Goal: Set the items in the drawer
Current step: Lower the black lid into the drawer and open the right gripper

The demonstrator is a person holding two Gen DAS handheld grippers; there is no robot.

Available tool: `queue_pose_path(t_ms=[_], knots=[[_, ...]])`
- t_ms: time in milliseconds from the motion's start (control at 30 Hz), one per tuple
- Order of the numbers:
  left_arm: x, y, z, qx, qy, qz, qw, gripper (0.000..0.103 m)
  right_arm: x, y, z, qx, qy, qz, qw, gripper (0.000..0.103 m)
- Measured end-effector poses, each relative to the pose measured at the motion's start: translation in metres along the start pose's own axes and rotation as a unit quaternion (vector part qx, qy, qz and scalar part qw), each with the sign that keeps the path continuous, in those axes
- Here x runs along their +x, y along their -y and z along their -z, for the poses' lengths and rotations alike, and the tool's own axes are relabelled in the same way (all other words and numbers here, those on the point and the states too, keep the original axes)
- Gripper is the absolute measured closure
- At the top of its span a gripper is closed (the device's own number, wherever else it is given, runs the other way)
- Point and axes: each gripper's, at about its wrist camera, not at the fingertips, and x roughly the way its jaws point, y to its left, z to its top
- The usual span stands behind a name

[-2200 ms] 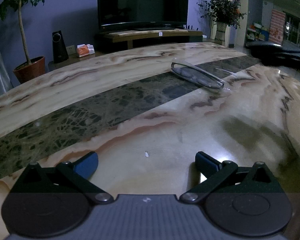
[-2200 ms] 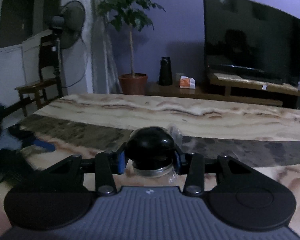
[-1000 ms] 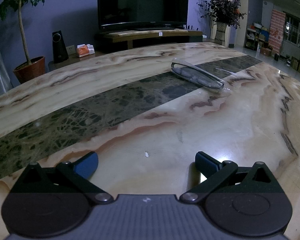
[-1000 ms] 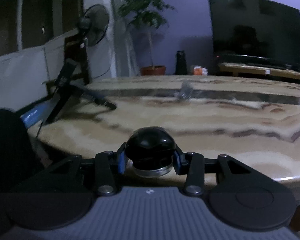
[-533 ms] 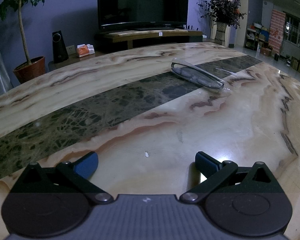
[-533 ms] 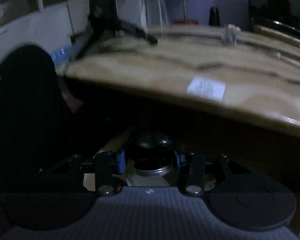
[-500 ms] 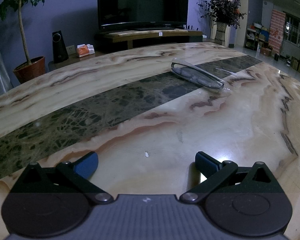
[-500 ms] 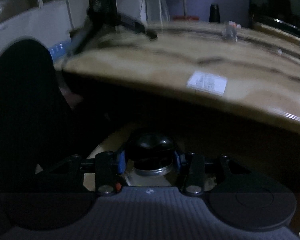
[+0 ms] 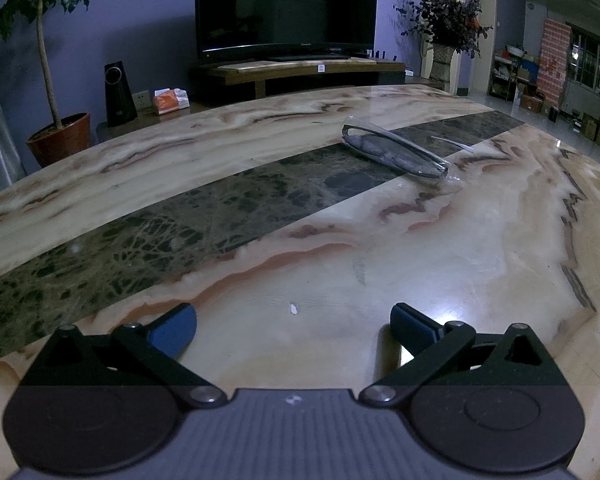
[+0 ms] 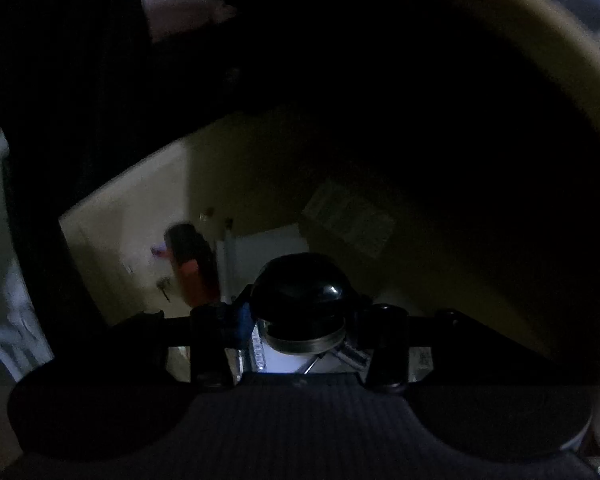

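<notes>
My right gripper (image 10: 300, 312) is shut on a small bottle with a round black cap (image 10: 300, 288) and a metal collar. It points steeply down into an open pale wooden drawer (image 10: 140, 208) under the dark table edge. Inside the drawer lie a dark and red object (image 10: 190, 264) and a white flat item (image 10: 268, 248). In the left wrist view, my left gripper (image 9: 294, 322) rests low over the marble table (image 9: 260, 240), open, with nothing between its blue pads. Folded glasses in a clear sleeve (image 9: 392, 152) lie far ahead on the dark stripe.
The marble table's underside and edge (image 10: 560, 40) arch over the drawer, mostly in shadow. A dark shape (image 10: 60, 120) fills the left of the right wrist view. Beyond the table stand a television (image 9: 284, 8), a potted plant (image 9: 56, 136) and a speaker (image 9: 118, 94).
My right gripper, still holding the bottle, has dropped from table height below the table edge and tipped down over the open drawer. The left gripper and the glasses have not moved.
</notes>
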Motion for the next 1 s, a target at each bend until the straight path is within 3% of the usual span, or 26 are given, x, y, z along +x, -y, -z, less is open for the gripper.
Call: queue_pose_path(t_ms=[133, 367, 800, 1000], knots=[[0.000, 0.000, 0.000, 0.000, 0.000, 0.000, 1.0000, 0.000, 0.025, -0.007, -0.012, -0.046, -0.019, 0.002, 0.999, 0.057], [0.000, 0.000, 0.000, 0.000, 0.000, 0.000, 1.0000, 0.000, 0.047, -0.016, -0.015, -0.110, -0.013, -0.006, 0.994, 0.057], [0.000, 0.000, 0.000, 0.000, 0.000, 0.000, 1.0000, 0.000, 0.064, 0.008, 0.001, -0.088, -0.051, -0.047, 0.994, 0.056], [0.000, 0.000, 0.000, 0.000, 0.000, 0.000, 1.0000, 0.000, 0.060, 0.014, 0.006, -0.077, -0.048, -0.049, 0.995, 0.057]])
